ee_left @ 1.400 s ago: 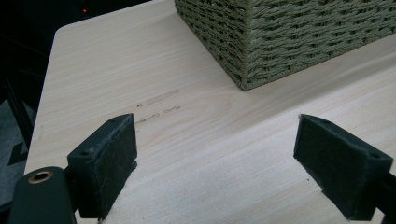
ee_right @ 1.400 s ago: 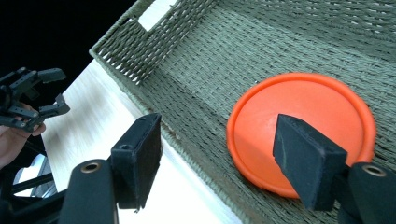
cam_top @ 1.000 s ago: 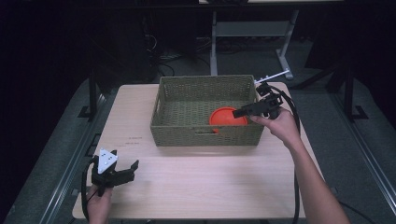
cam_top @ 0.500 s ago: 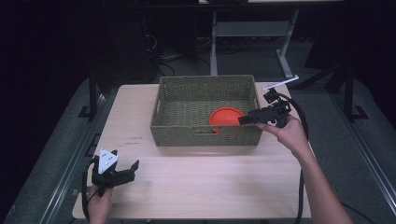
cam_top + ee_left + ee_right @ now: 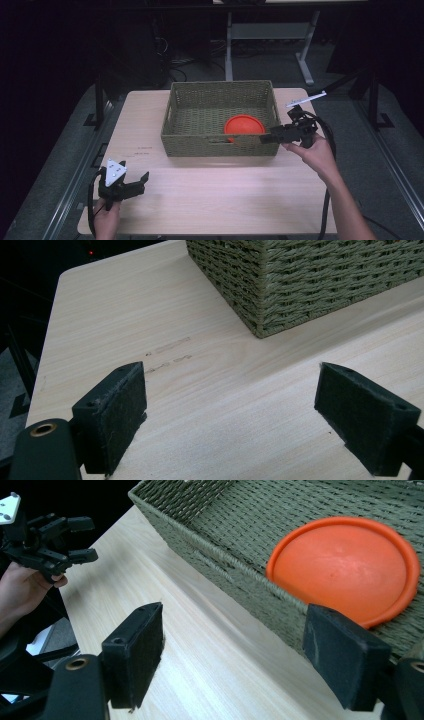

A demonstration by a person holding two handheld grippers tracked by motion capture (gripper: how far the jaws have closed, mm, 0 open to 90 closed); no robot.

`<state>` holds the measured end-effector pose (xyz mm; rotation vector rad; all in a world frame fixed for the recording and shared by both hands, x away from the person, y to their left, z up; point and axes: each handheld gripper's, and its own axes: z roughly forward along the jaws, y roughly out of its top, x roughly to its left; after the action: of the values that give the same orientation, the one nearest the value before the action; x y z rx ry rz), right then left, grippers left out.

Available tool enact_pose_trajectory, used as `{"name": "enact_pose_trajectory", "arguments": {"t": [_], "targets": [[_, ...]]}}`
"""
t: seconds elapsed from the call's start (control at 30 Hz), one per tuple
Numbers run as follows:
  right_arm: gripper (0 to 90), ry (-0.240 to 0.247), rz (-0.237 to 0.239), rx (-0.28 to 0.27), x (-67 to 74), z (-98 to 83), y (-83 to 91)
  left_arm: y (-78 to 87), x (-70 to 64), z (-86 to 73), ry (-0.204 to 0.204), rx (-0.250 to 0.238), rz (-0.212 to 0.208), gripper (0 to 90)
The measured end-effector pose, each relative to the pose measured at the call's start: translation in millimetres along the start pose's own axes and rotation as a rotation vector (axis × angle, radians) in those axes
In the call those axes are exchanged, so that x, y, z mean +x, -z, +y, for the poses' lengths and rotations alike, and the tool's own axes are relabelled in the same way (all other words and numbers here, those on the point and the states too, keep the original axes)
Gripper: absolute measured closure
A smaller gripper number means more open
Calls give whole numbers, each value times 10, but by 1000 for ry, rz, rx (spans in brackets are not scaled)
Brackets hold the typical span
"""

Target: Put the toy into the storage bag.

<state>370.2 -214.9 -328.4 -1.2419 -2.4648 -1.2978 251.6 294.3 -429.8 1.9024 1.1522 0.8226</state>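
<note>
The orange plate (image 5: 243, 125) lies flat on the floor of the woven basket (image 5: 220, 92), in the basket's near right corner, close against the near wall. The basket stands on the counter (image 5: 215, 200), toward its far edge.

Right tongs (image 5: 266, 139): One second earlier, these tongs reach over the basket's right rim with the tips at the plate. Half a second earlier, the tips sit at the rim. Now the right hand (image 5: 315, 152) has drawn back toward the counter's right edge, and the tips lie outside the basket, just beside its near right corner. The jaws have just been opening and stand wide with nothing between them. In the right gripper view, the right tongs (image 5: 250, 655) straddle the near basket wall (image 5: 240, 580), with the plate (image 5: 345, 567) beyond it and clear of both pads.

Left tongs (image 5: 137, 182): These tongs rest at the near left corner of the counter, held by the left hand (image 5: 107, 217), in the same place and pose as in both earlier frames. The jaws stand wide. In the left gripper view, the left tongs (image 5: 230, 415) frame bare counter wood, with a basket corner (image 5: 260, 315) farther off.

The plate has settled slightly lower and flatter than one second earlier, when its edge stood toward the tips. The basket's position is unchanged.
</note>
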Motion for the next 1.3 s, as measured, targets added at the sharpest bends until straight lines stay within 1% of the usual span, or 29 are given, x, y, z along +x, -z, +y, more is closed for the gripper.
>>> {"name": "enact_pose_trajectory", "arguments": {"t": [0.17, 0.33, 0.37, 0.4, 0.43, 0.47, 0.7, 0.73, 0.77, 0.87, 1.03, 1.2, 1.3], "targets": [[224, 2, 6, -7, 10, -70, 13, -2, 2, 0, 0, 1, 0, 128], [201, 9, 12, -7, 53, -212, 47, -8, -8, 2, 0, -1, -5, 128], [201, 9, 12, -7, 53, -212, 47, -8, -8, 2, 0, -1, -5, 128], [200, 17, 13, -7, 62, -263, 52, -7, -11, 4, -2, 1, -5, 128], [200, 17, 13, -7, 62, -263, 52, -7, -11, 4, -2, 1, -5, 128], [201, 20, 14, -9, 69, -312, 56, -6, -14, 4, -2, -1, -5, 128], [190, 11, 15, -15, 61, -442, 43, -7, -17, 3, 2, -1, -5, 128], [189, 9, 19, -15, 61, -462, 42, -5, -12, 3, -4, 0, -3, 128], [188, 14, 19, -15, 65, -501, 41, -6, -10, 2, -4, -1, -3, 128], [188, 19, 19, -19, 69, -539, 35, -3, -11, 1, 0, -3, -2, 128], [188, 13, 5, -11, 73, -624, 28, 1, -13, 3, -6, -6, -1, 128], [189, -4, 3, -21, 43, -741, 50, 2, -13, 2, -4, -6, 1, 128], [189, -4, -1, -24, 29, -781, 65, 2, -17, 3, -7, -7, 1, 128]]}}
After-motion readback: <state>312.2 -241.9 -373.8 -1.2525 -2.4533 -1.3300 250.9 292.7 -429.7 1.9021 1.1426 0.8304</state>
